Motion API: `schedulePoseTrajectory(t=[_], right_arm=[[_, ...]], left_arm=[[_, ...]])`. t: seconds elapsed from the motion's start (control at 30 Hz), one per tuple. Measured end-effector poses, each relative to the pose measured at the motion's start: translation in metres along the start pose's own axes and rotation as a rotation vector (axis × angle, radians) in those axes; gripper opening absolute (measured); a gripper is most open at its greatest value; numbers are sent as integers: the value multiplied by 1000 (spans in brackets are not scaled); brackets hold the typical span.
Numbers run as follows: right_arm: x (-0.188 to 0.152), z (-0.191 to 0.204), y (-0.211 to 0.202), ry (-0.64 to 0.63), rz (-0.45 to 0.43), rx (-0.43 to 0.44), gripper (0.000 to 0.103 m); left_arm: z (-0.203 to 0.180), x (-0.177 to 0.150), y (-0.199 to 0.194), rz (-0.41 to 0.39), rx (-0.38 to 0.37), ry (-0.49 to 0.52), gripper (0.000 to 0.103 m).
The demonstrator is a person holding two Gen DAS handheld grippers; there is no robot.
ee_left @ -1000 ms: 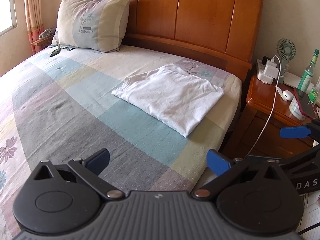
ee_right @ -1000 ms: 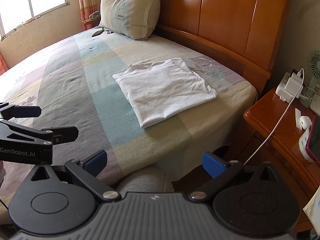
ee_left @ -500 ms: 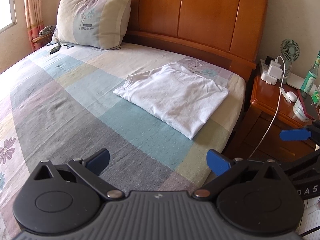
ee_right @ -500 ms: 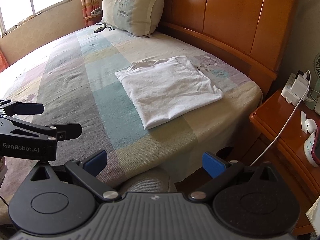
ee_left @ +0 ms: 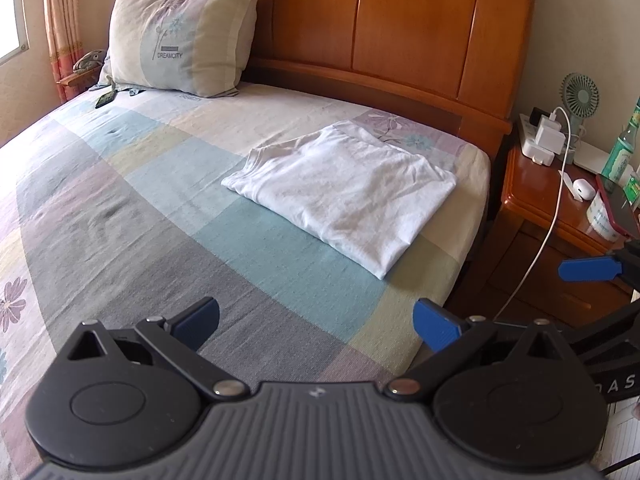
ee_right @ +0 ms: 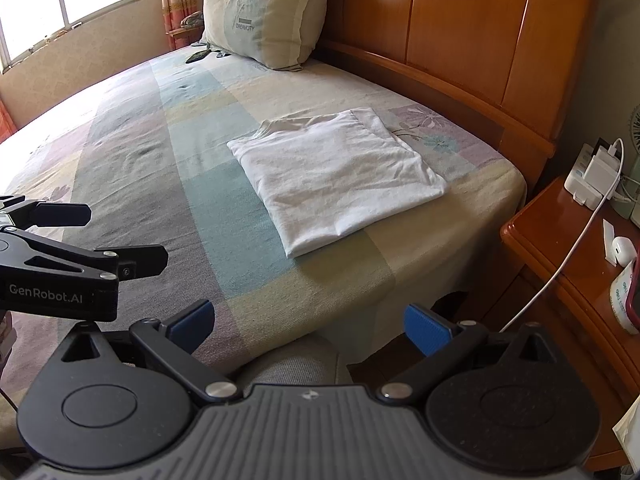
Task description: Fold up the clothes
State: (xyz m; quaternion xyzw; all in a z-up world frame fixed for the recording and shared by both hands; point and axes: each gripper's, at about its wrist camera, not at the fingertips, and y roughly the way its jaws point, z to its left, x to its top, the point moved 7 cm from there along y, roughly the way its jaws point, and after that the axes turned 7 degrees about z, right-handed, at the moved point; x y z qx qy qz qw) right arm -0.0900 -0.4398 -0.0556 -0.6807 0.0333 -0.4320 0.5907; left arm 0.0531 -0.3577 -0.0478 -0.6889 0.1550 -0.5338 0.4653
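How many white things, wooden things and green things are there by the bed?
White: 4 (folded shirt, charger, cable, earbud case)
Wooden: 2 (headboard, nightstand)
Green: 2 (fan, bottle)
Total: 8

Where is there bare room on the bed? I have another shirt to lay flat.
The wide stretch of bed between the pillow and the folded white shirt, running toward the window side, is bare. The nightstand is crowded.
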Motion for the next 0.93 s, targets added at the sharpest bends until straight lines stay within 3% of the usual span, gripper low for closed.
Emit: schedulePoseTrajectory(t=[0.93], right_arm=[[1,1,5,-10,12,-3,103]], left_arm=[[0,-1,4,3,-3,5,102]])
